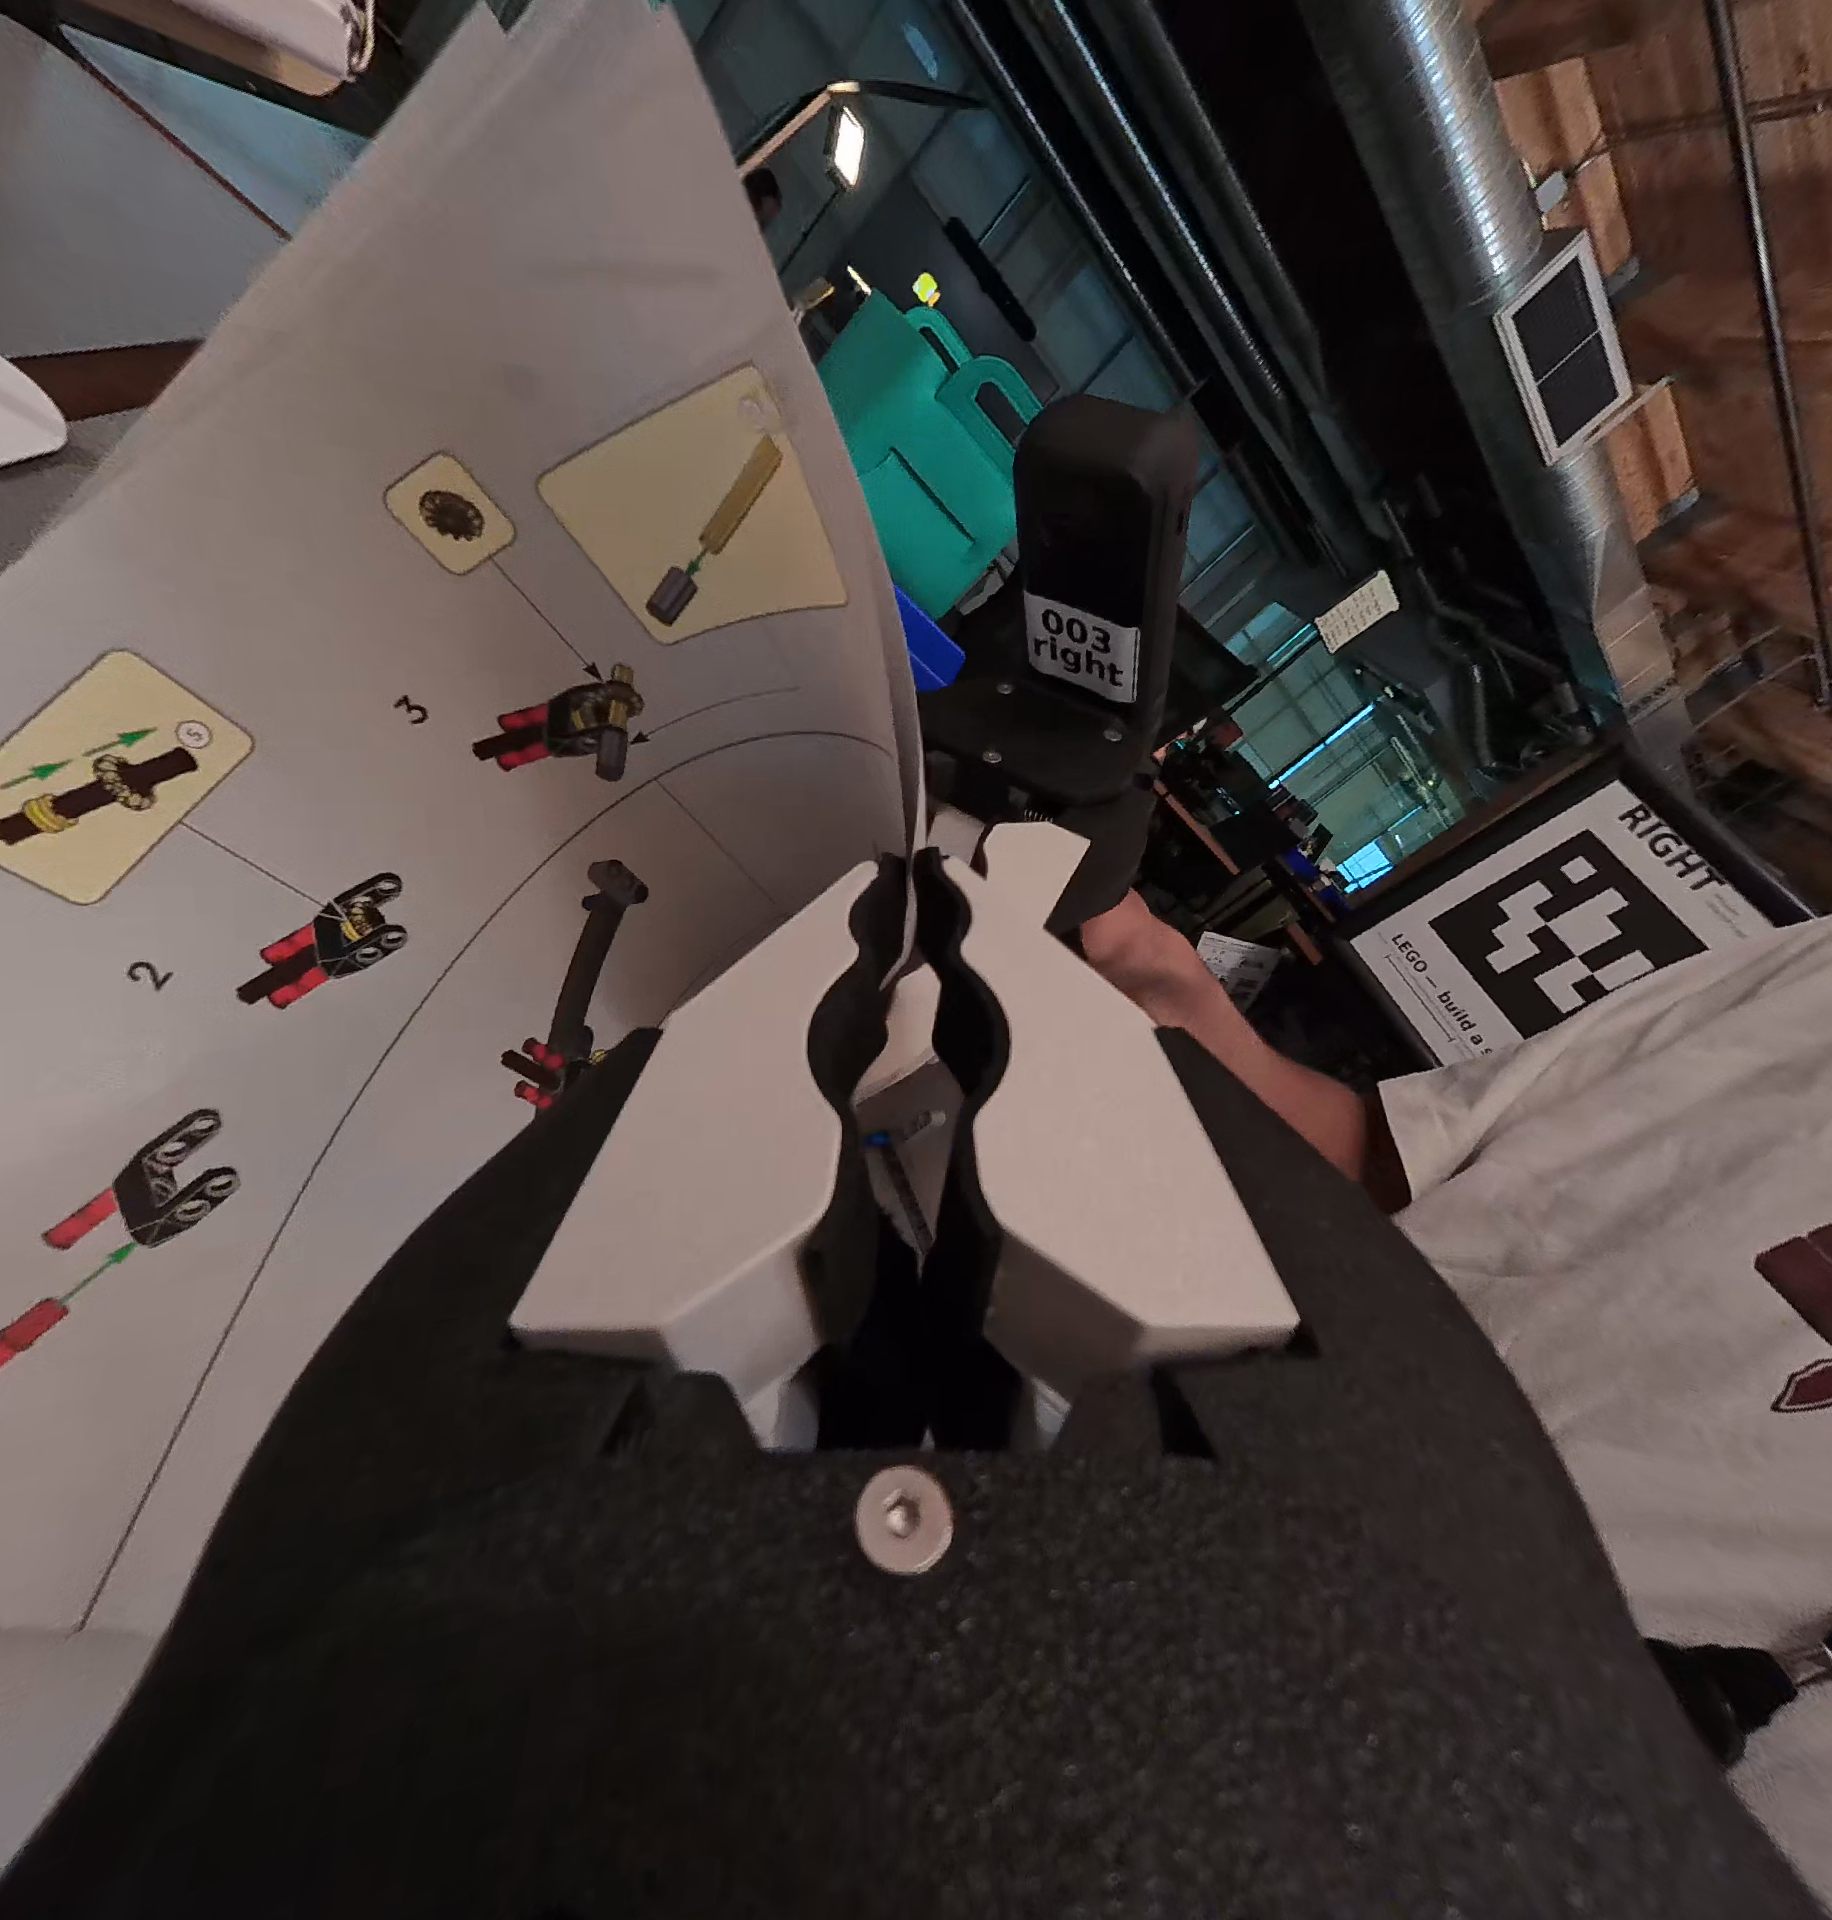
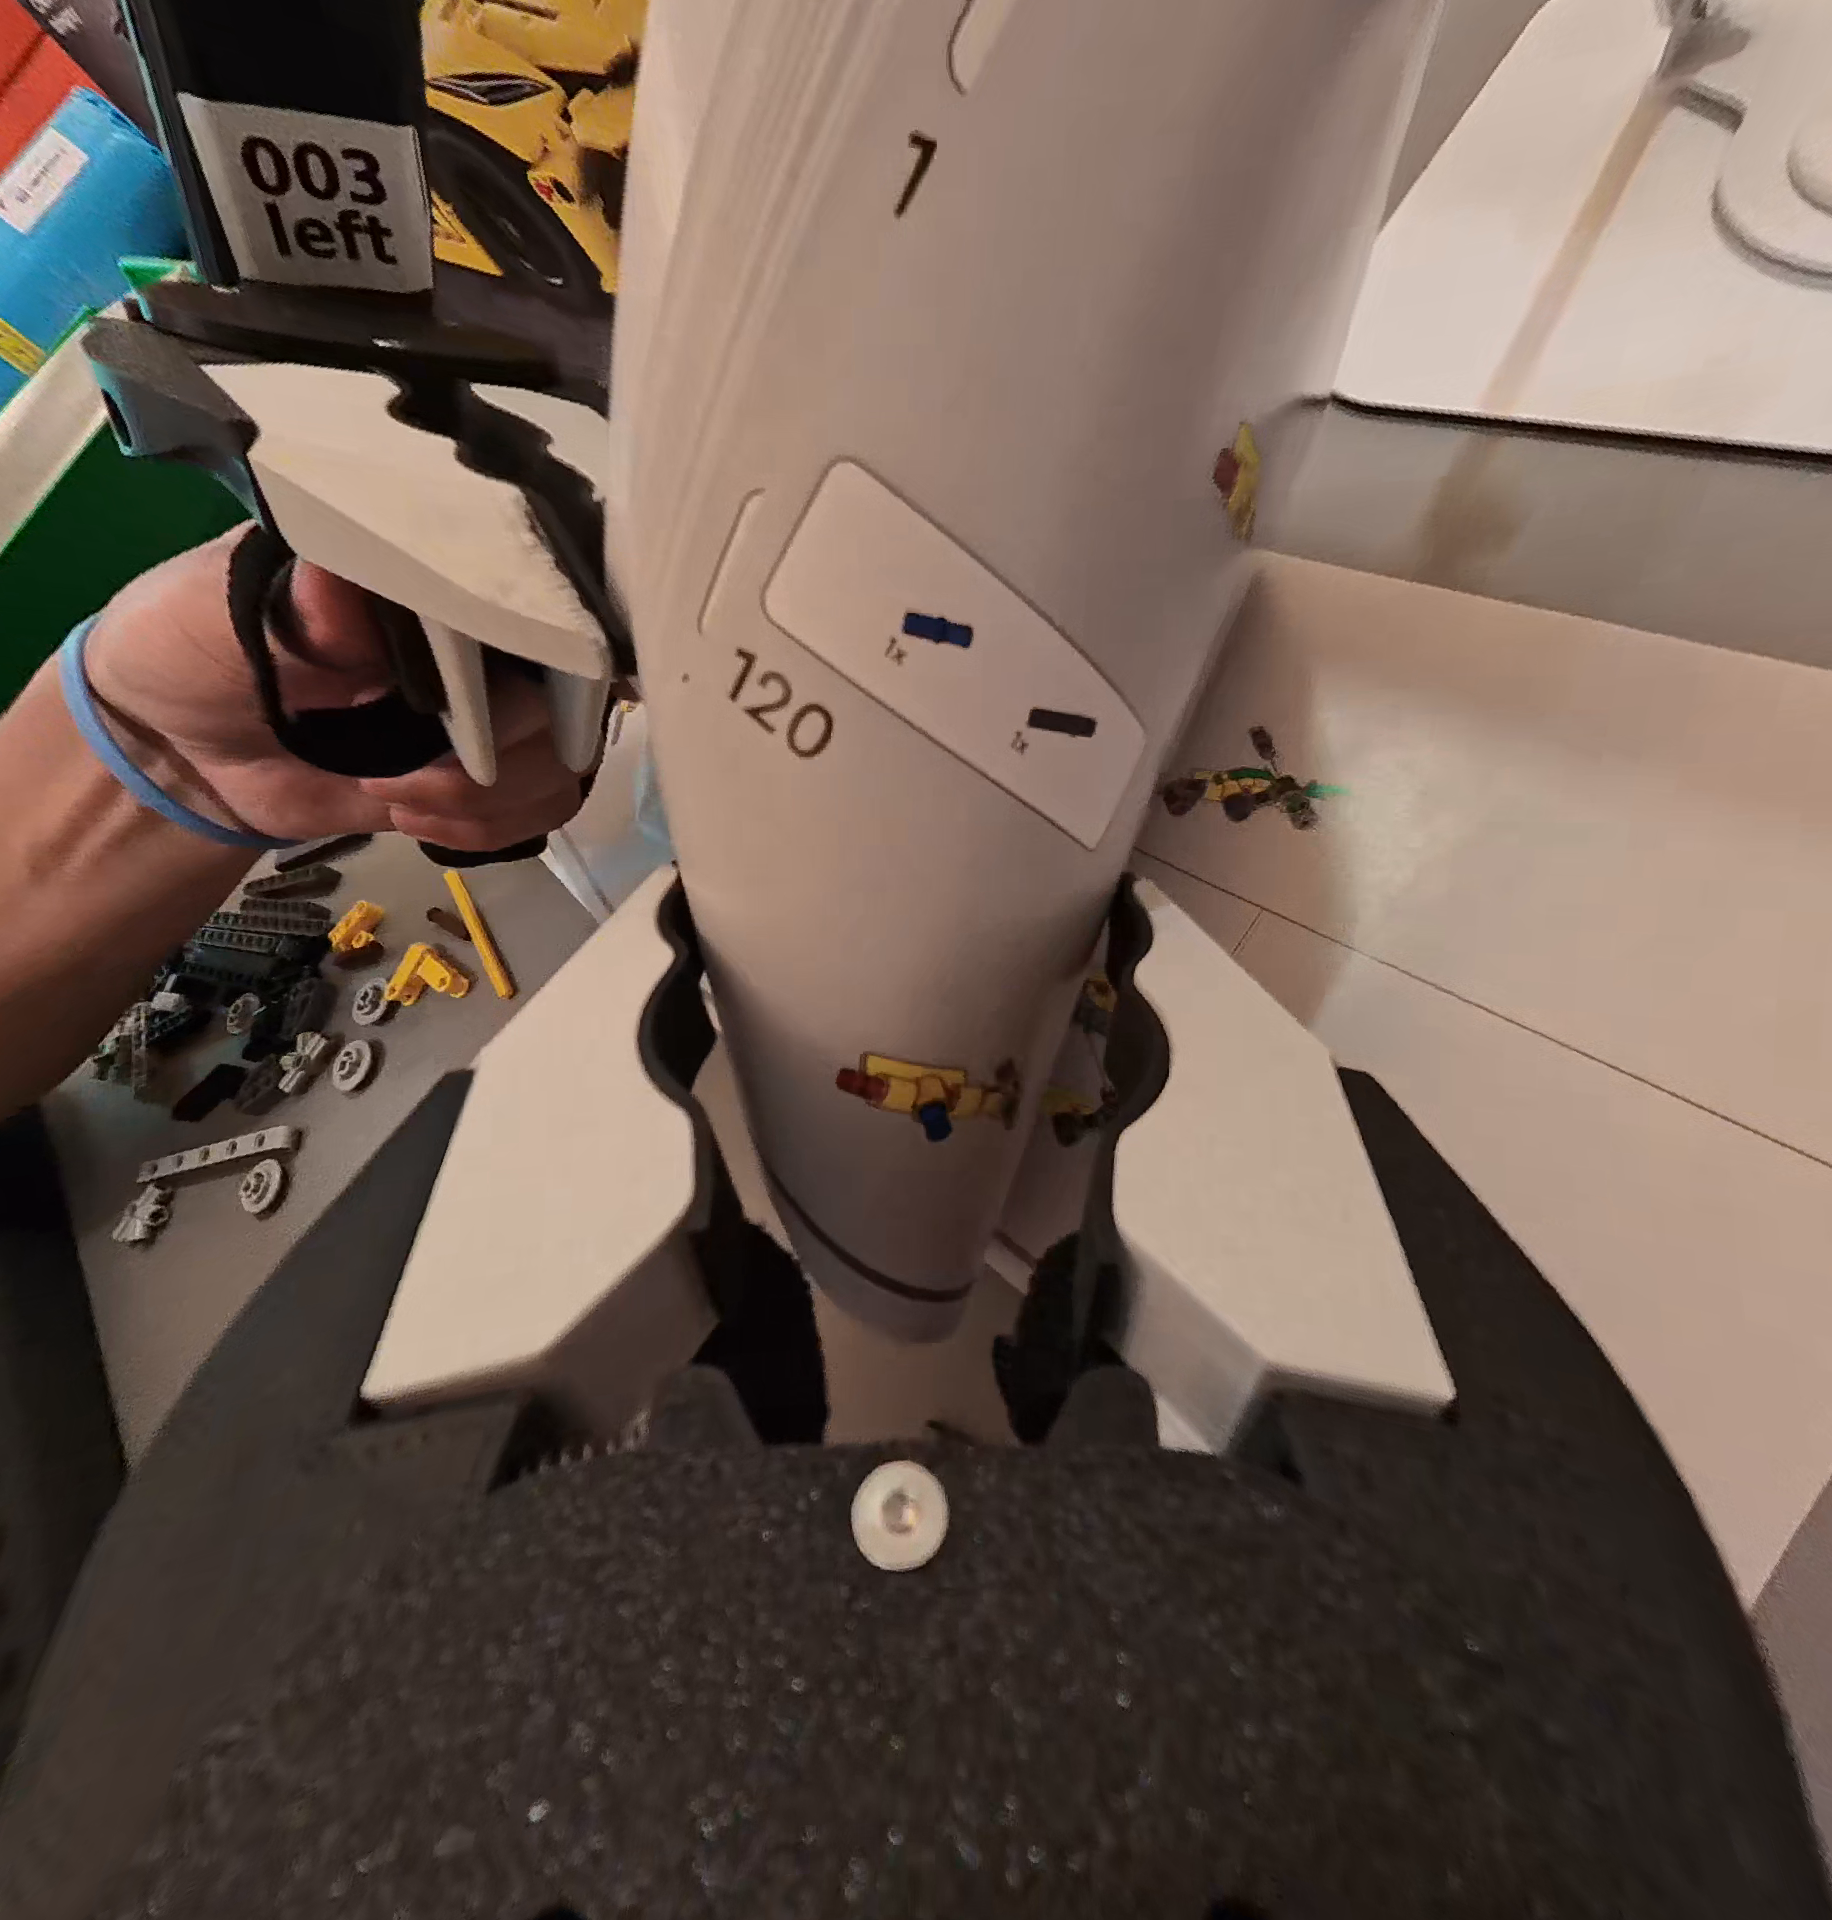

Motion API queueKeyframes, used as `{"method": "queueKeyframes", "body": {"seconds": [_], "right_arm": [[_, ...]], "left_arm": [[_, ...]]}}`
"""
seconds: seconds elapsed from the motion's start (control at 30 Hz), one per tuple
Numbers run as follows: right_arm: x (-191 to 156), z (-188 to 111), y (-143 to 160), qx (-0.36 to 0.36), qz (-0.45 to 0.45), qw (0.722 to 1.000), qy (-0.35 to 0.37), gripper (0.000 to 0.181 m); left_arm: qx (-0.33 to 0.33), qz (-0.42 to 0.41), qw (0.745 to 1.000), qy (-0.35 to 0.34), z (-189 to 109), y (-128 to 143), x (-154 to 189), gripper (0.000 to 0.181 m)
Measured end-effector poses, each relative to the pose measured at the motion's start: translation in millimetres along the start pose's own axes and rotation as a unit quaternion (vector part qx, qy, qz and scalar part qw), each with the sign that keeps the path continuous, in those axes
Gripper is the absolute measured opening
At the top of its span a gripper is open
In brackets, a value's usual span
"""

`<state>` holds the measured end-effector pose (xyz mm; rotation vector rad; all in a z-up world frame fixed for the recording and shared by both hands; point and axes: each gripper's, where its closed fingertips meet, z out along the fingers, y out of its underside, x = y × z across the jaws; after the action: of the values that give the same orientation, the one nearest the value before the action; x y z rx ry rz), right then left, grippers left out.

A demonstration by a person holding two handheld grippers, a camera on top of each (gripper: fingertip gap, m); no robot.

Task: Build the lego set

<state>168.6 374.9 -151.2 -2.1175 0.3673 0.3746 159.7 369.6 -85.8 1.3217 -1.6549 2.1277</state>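
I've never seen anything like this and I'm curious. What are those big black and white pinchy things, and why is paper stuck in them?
They are tongs that a person squeezes by hand; each carries a camera looking along its fingers. One picture comes from the left tongs, the other from the right tongs. Both touch the building instruction booklet, lifted off the table. The left tongs are shut on a page edge; a curled page sits between the right tongs, which look open. The hand works the left handle. On the grey table lie loose lego pieces: grey, black and yellow.
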Motion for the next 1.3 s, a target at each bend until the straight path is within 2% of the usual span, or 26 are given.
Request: {"method": "queueKeyframes", "body": {"seconds": [0.27,0.37,0.43,0.5,0.63,0.7,0.77,0.8,0.93,1.03,1.1,1.17,1.23,1.3], "right_arm": [[15,-6,4,0.023,0.066,0.997,-0.034,0.072],[12,-8,2,0.029,0.063,0.996,-0.046,0.072],[12,-8,3,0.026,0.055,0.997,-0.041,0.072],[10,-7,3,0.026,0.046,0.998,-0.039,0.073],[9,-8,2,0.028,0.045,0.998,-0.042,0.073],[8,-8,3,0.028,0.044,0.998,-0.043,0.073],[8,-8,3,0.026,0.041,0.998,-0.041,0.073],[8,-8,4,0.026,0.040,0.998,-0.041,0.073],[12,-9,6,0.023,0.046,0.998,-0.038,0.074],[23,-15,11,0.016,0.056,0.998,-0.019,0.077],[37,-25,13,0.019,0.054,0.998,0.018,0.075],[53,-39,14,0.011,0.034,0.996,0.080,0.076],[63,-56,19,-0.016,0.009,0.990,0.141,0.087],[74,-77,26,-0.053,-0.023,0.974,0.218,0.074]], "left_arm": [[0.000,-0.022,0.999,-0.024,-16,-2,-11,0.000],[-0.006,-0.018,0.999,-0.049,-21,-2,-17,0.000],[-0.011,0.000,0.998,-0.062,-19,-4,-20,0.005],[-0.023,0.010,0.998,-0.062,-14,-4,-22,0.026],[-0.069,0.032,0.997,-0.012,3,5,-20,0.030],[-0.073,0.037,0.996,0.021,10,6,-12,0.026],[-0.074,0.050,0.996,0.029,12,7,-9,0.004],[-0.072,0.059,0.995,0.022,13,7,-10,0.000],[-0.077,0.052,0.996,-0.014,8,8,-19,0.000],[-0.075,0.032,0.995,-0.059,-10,8,-28,0.000],[-0.067,0.012,0.994,-0.090,-33,10,-31,0.000],[-0.058,0.000,0.990,-0.126,-62,13,-32,0.000],[-0.047,-0.005,0.985,-0.165,-95,18,-31,0.000],[-0.036,-0.011,0.980,-0.198,-129,23,-26,0.000]]}}
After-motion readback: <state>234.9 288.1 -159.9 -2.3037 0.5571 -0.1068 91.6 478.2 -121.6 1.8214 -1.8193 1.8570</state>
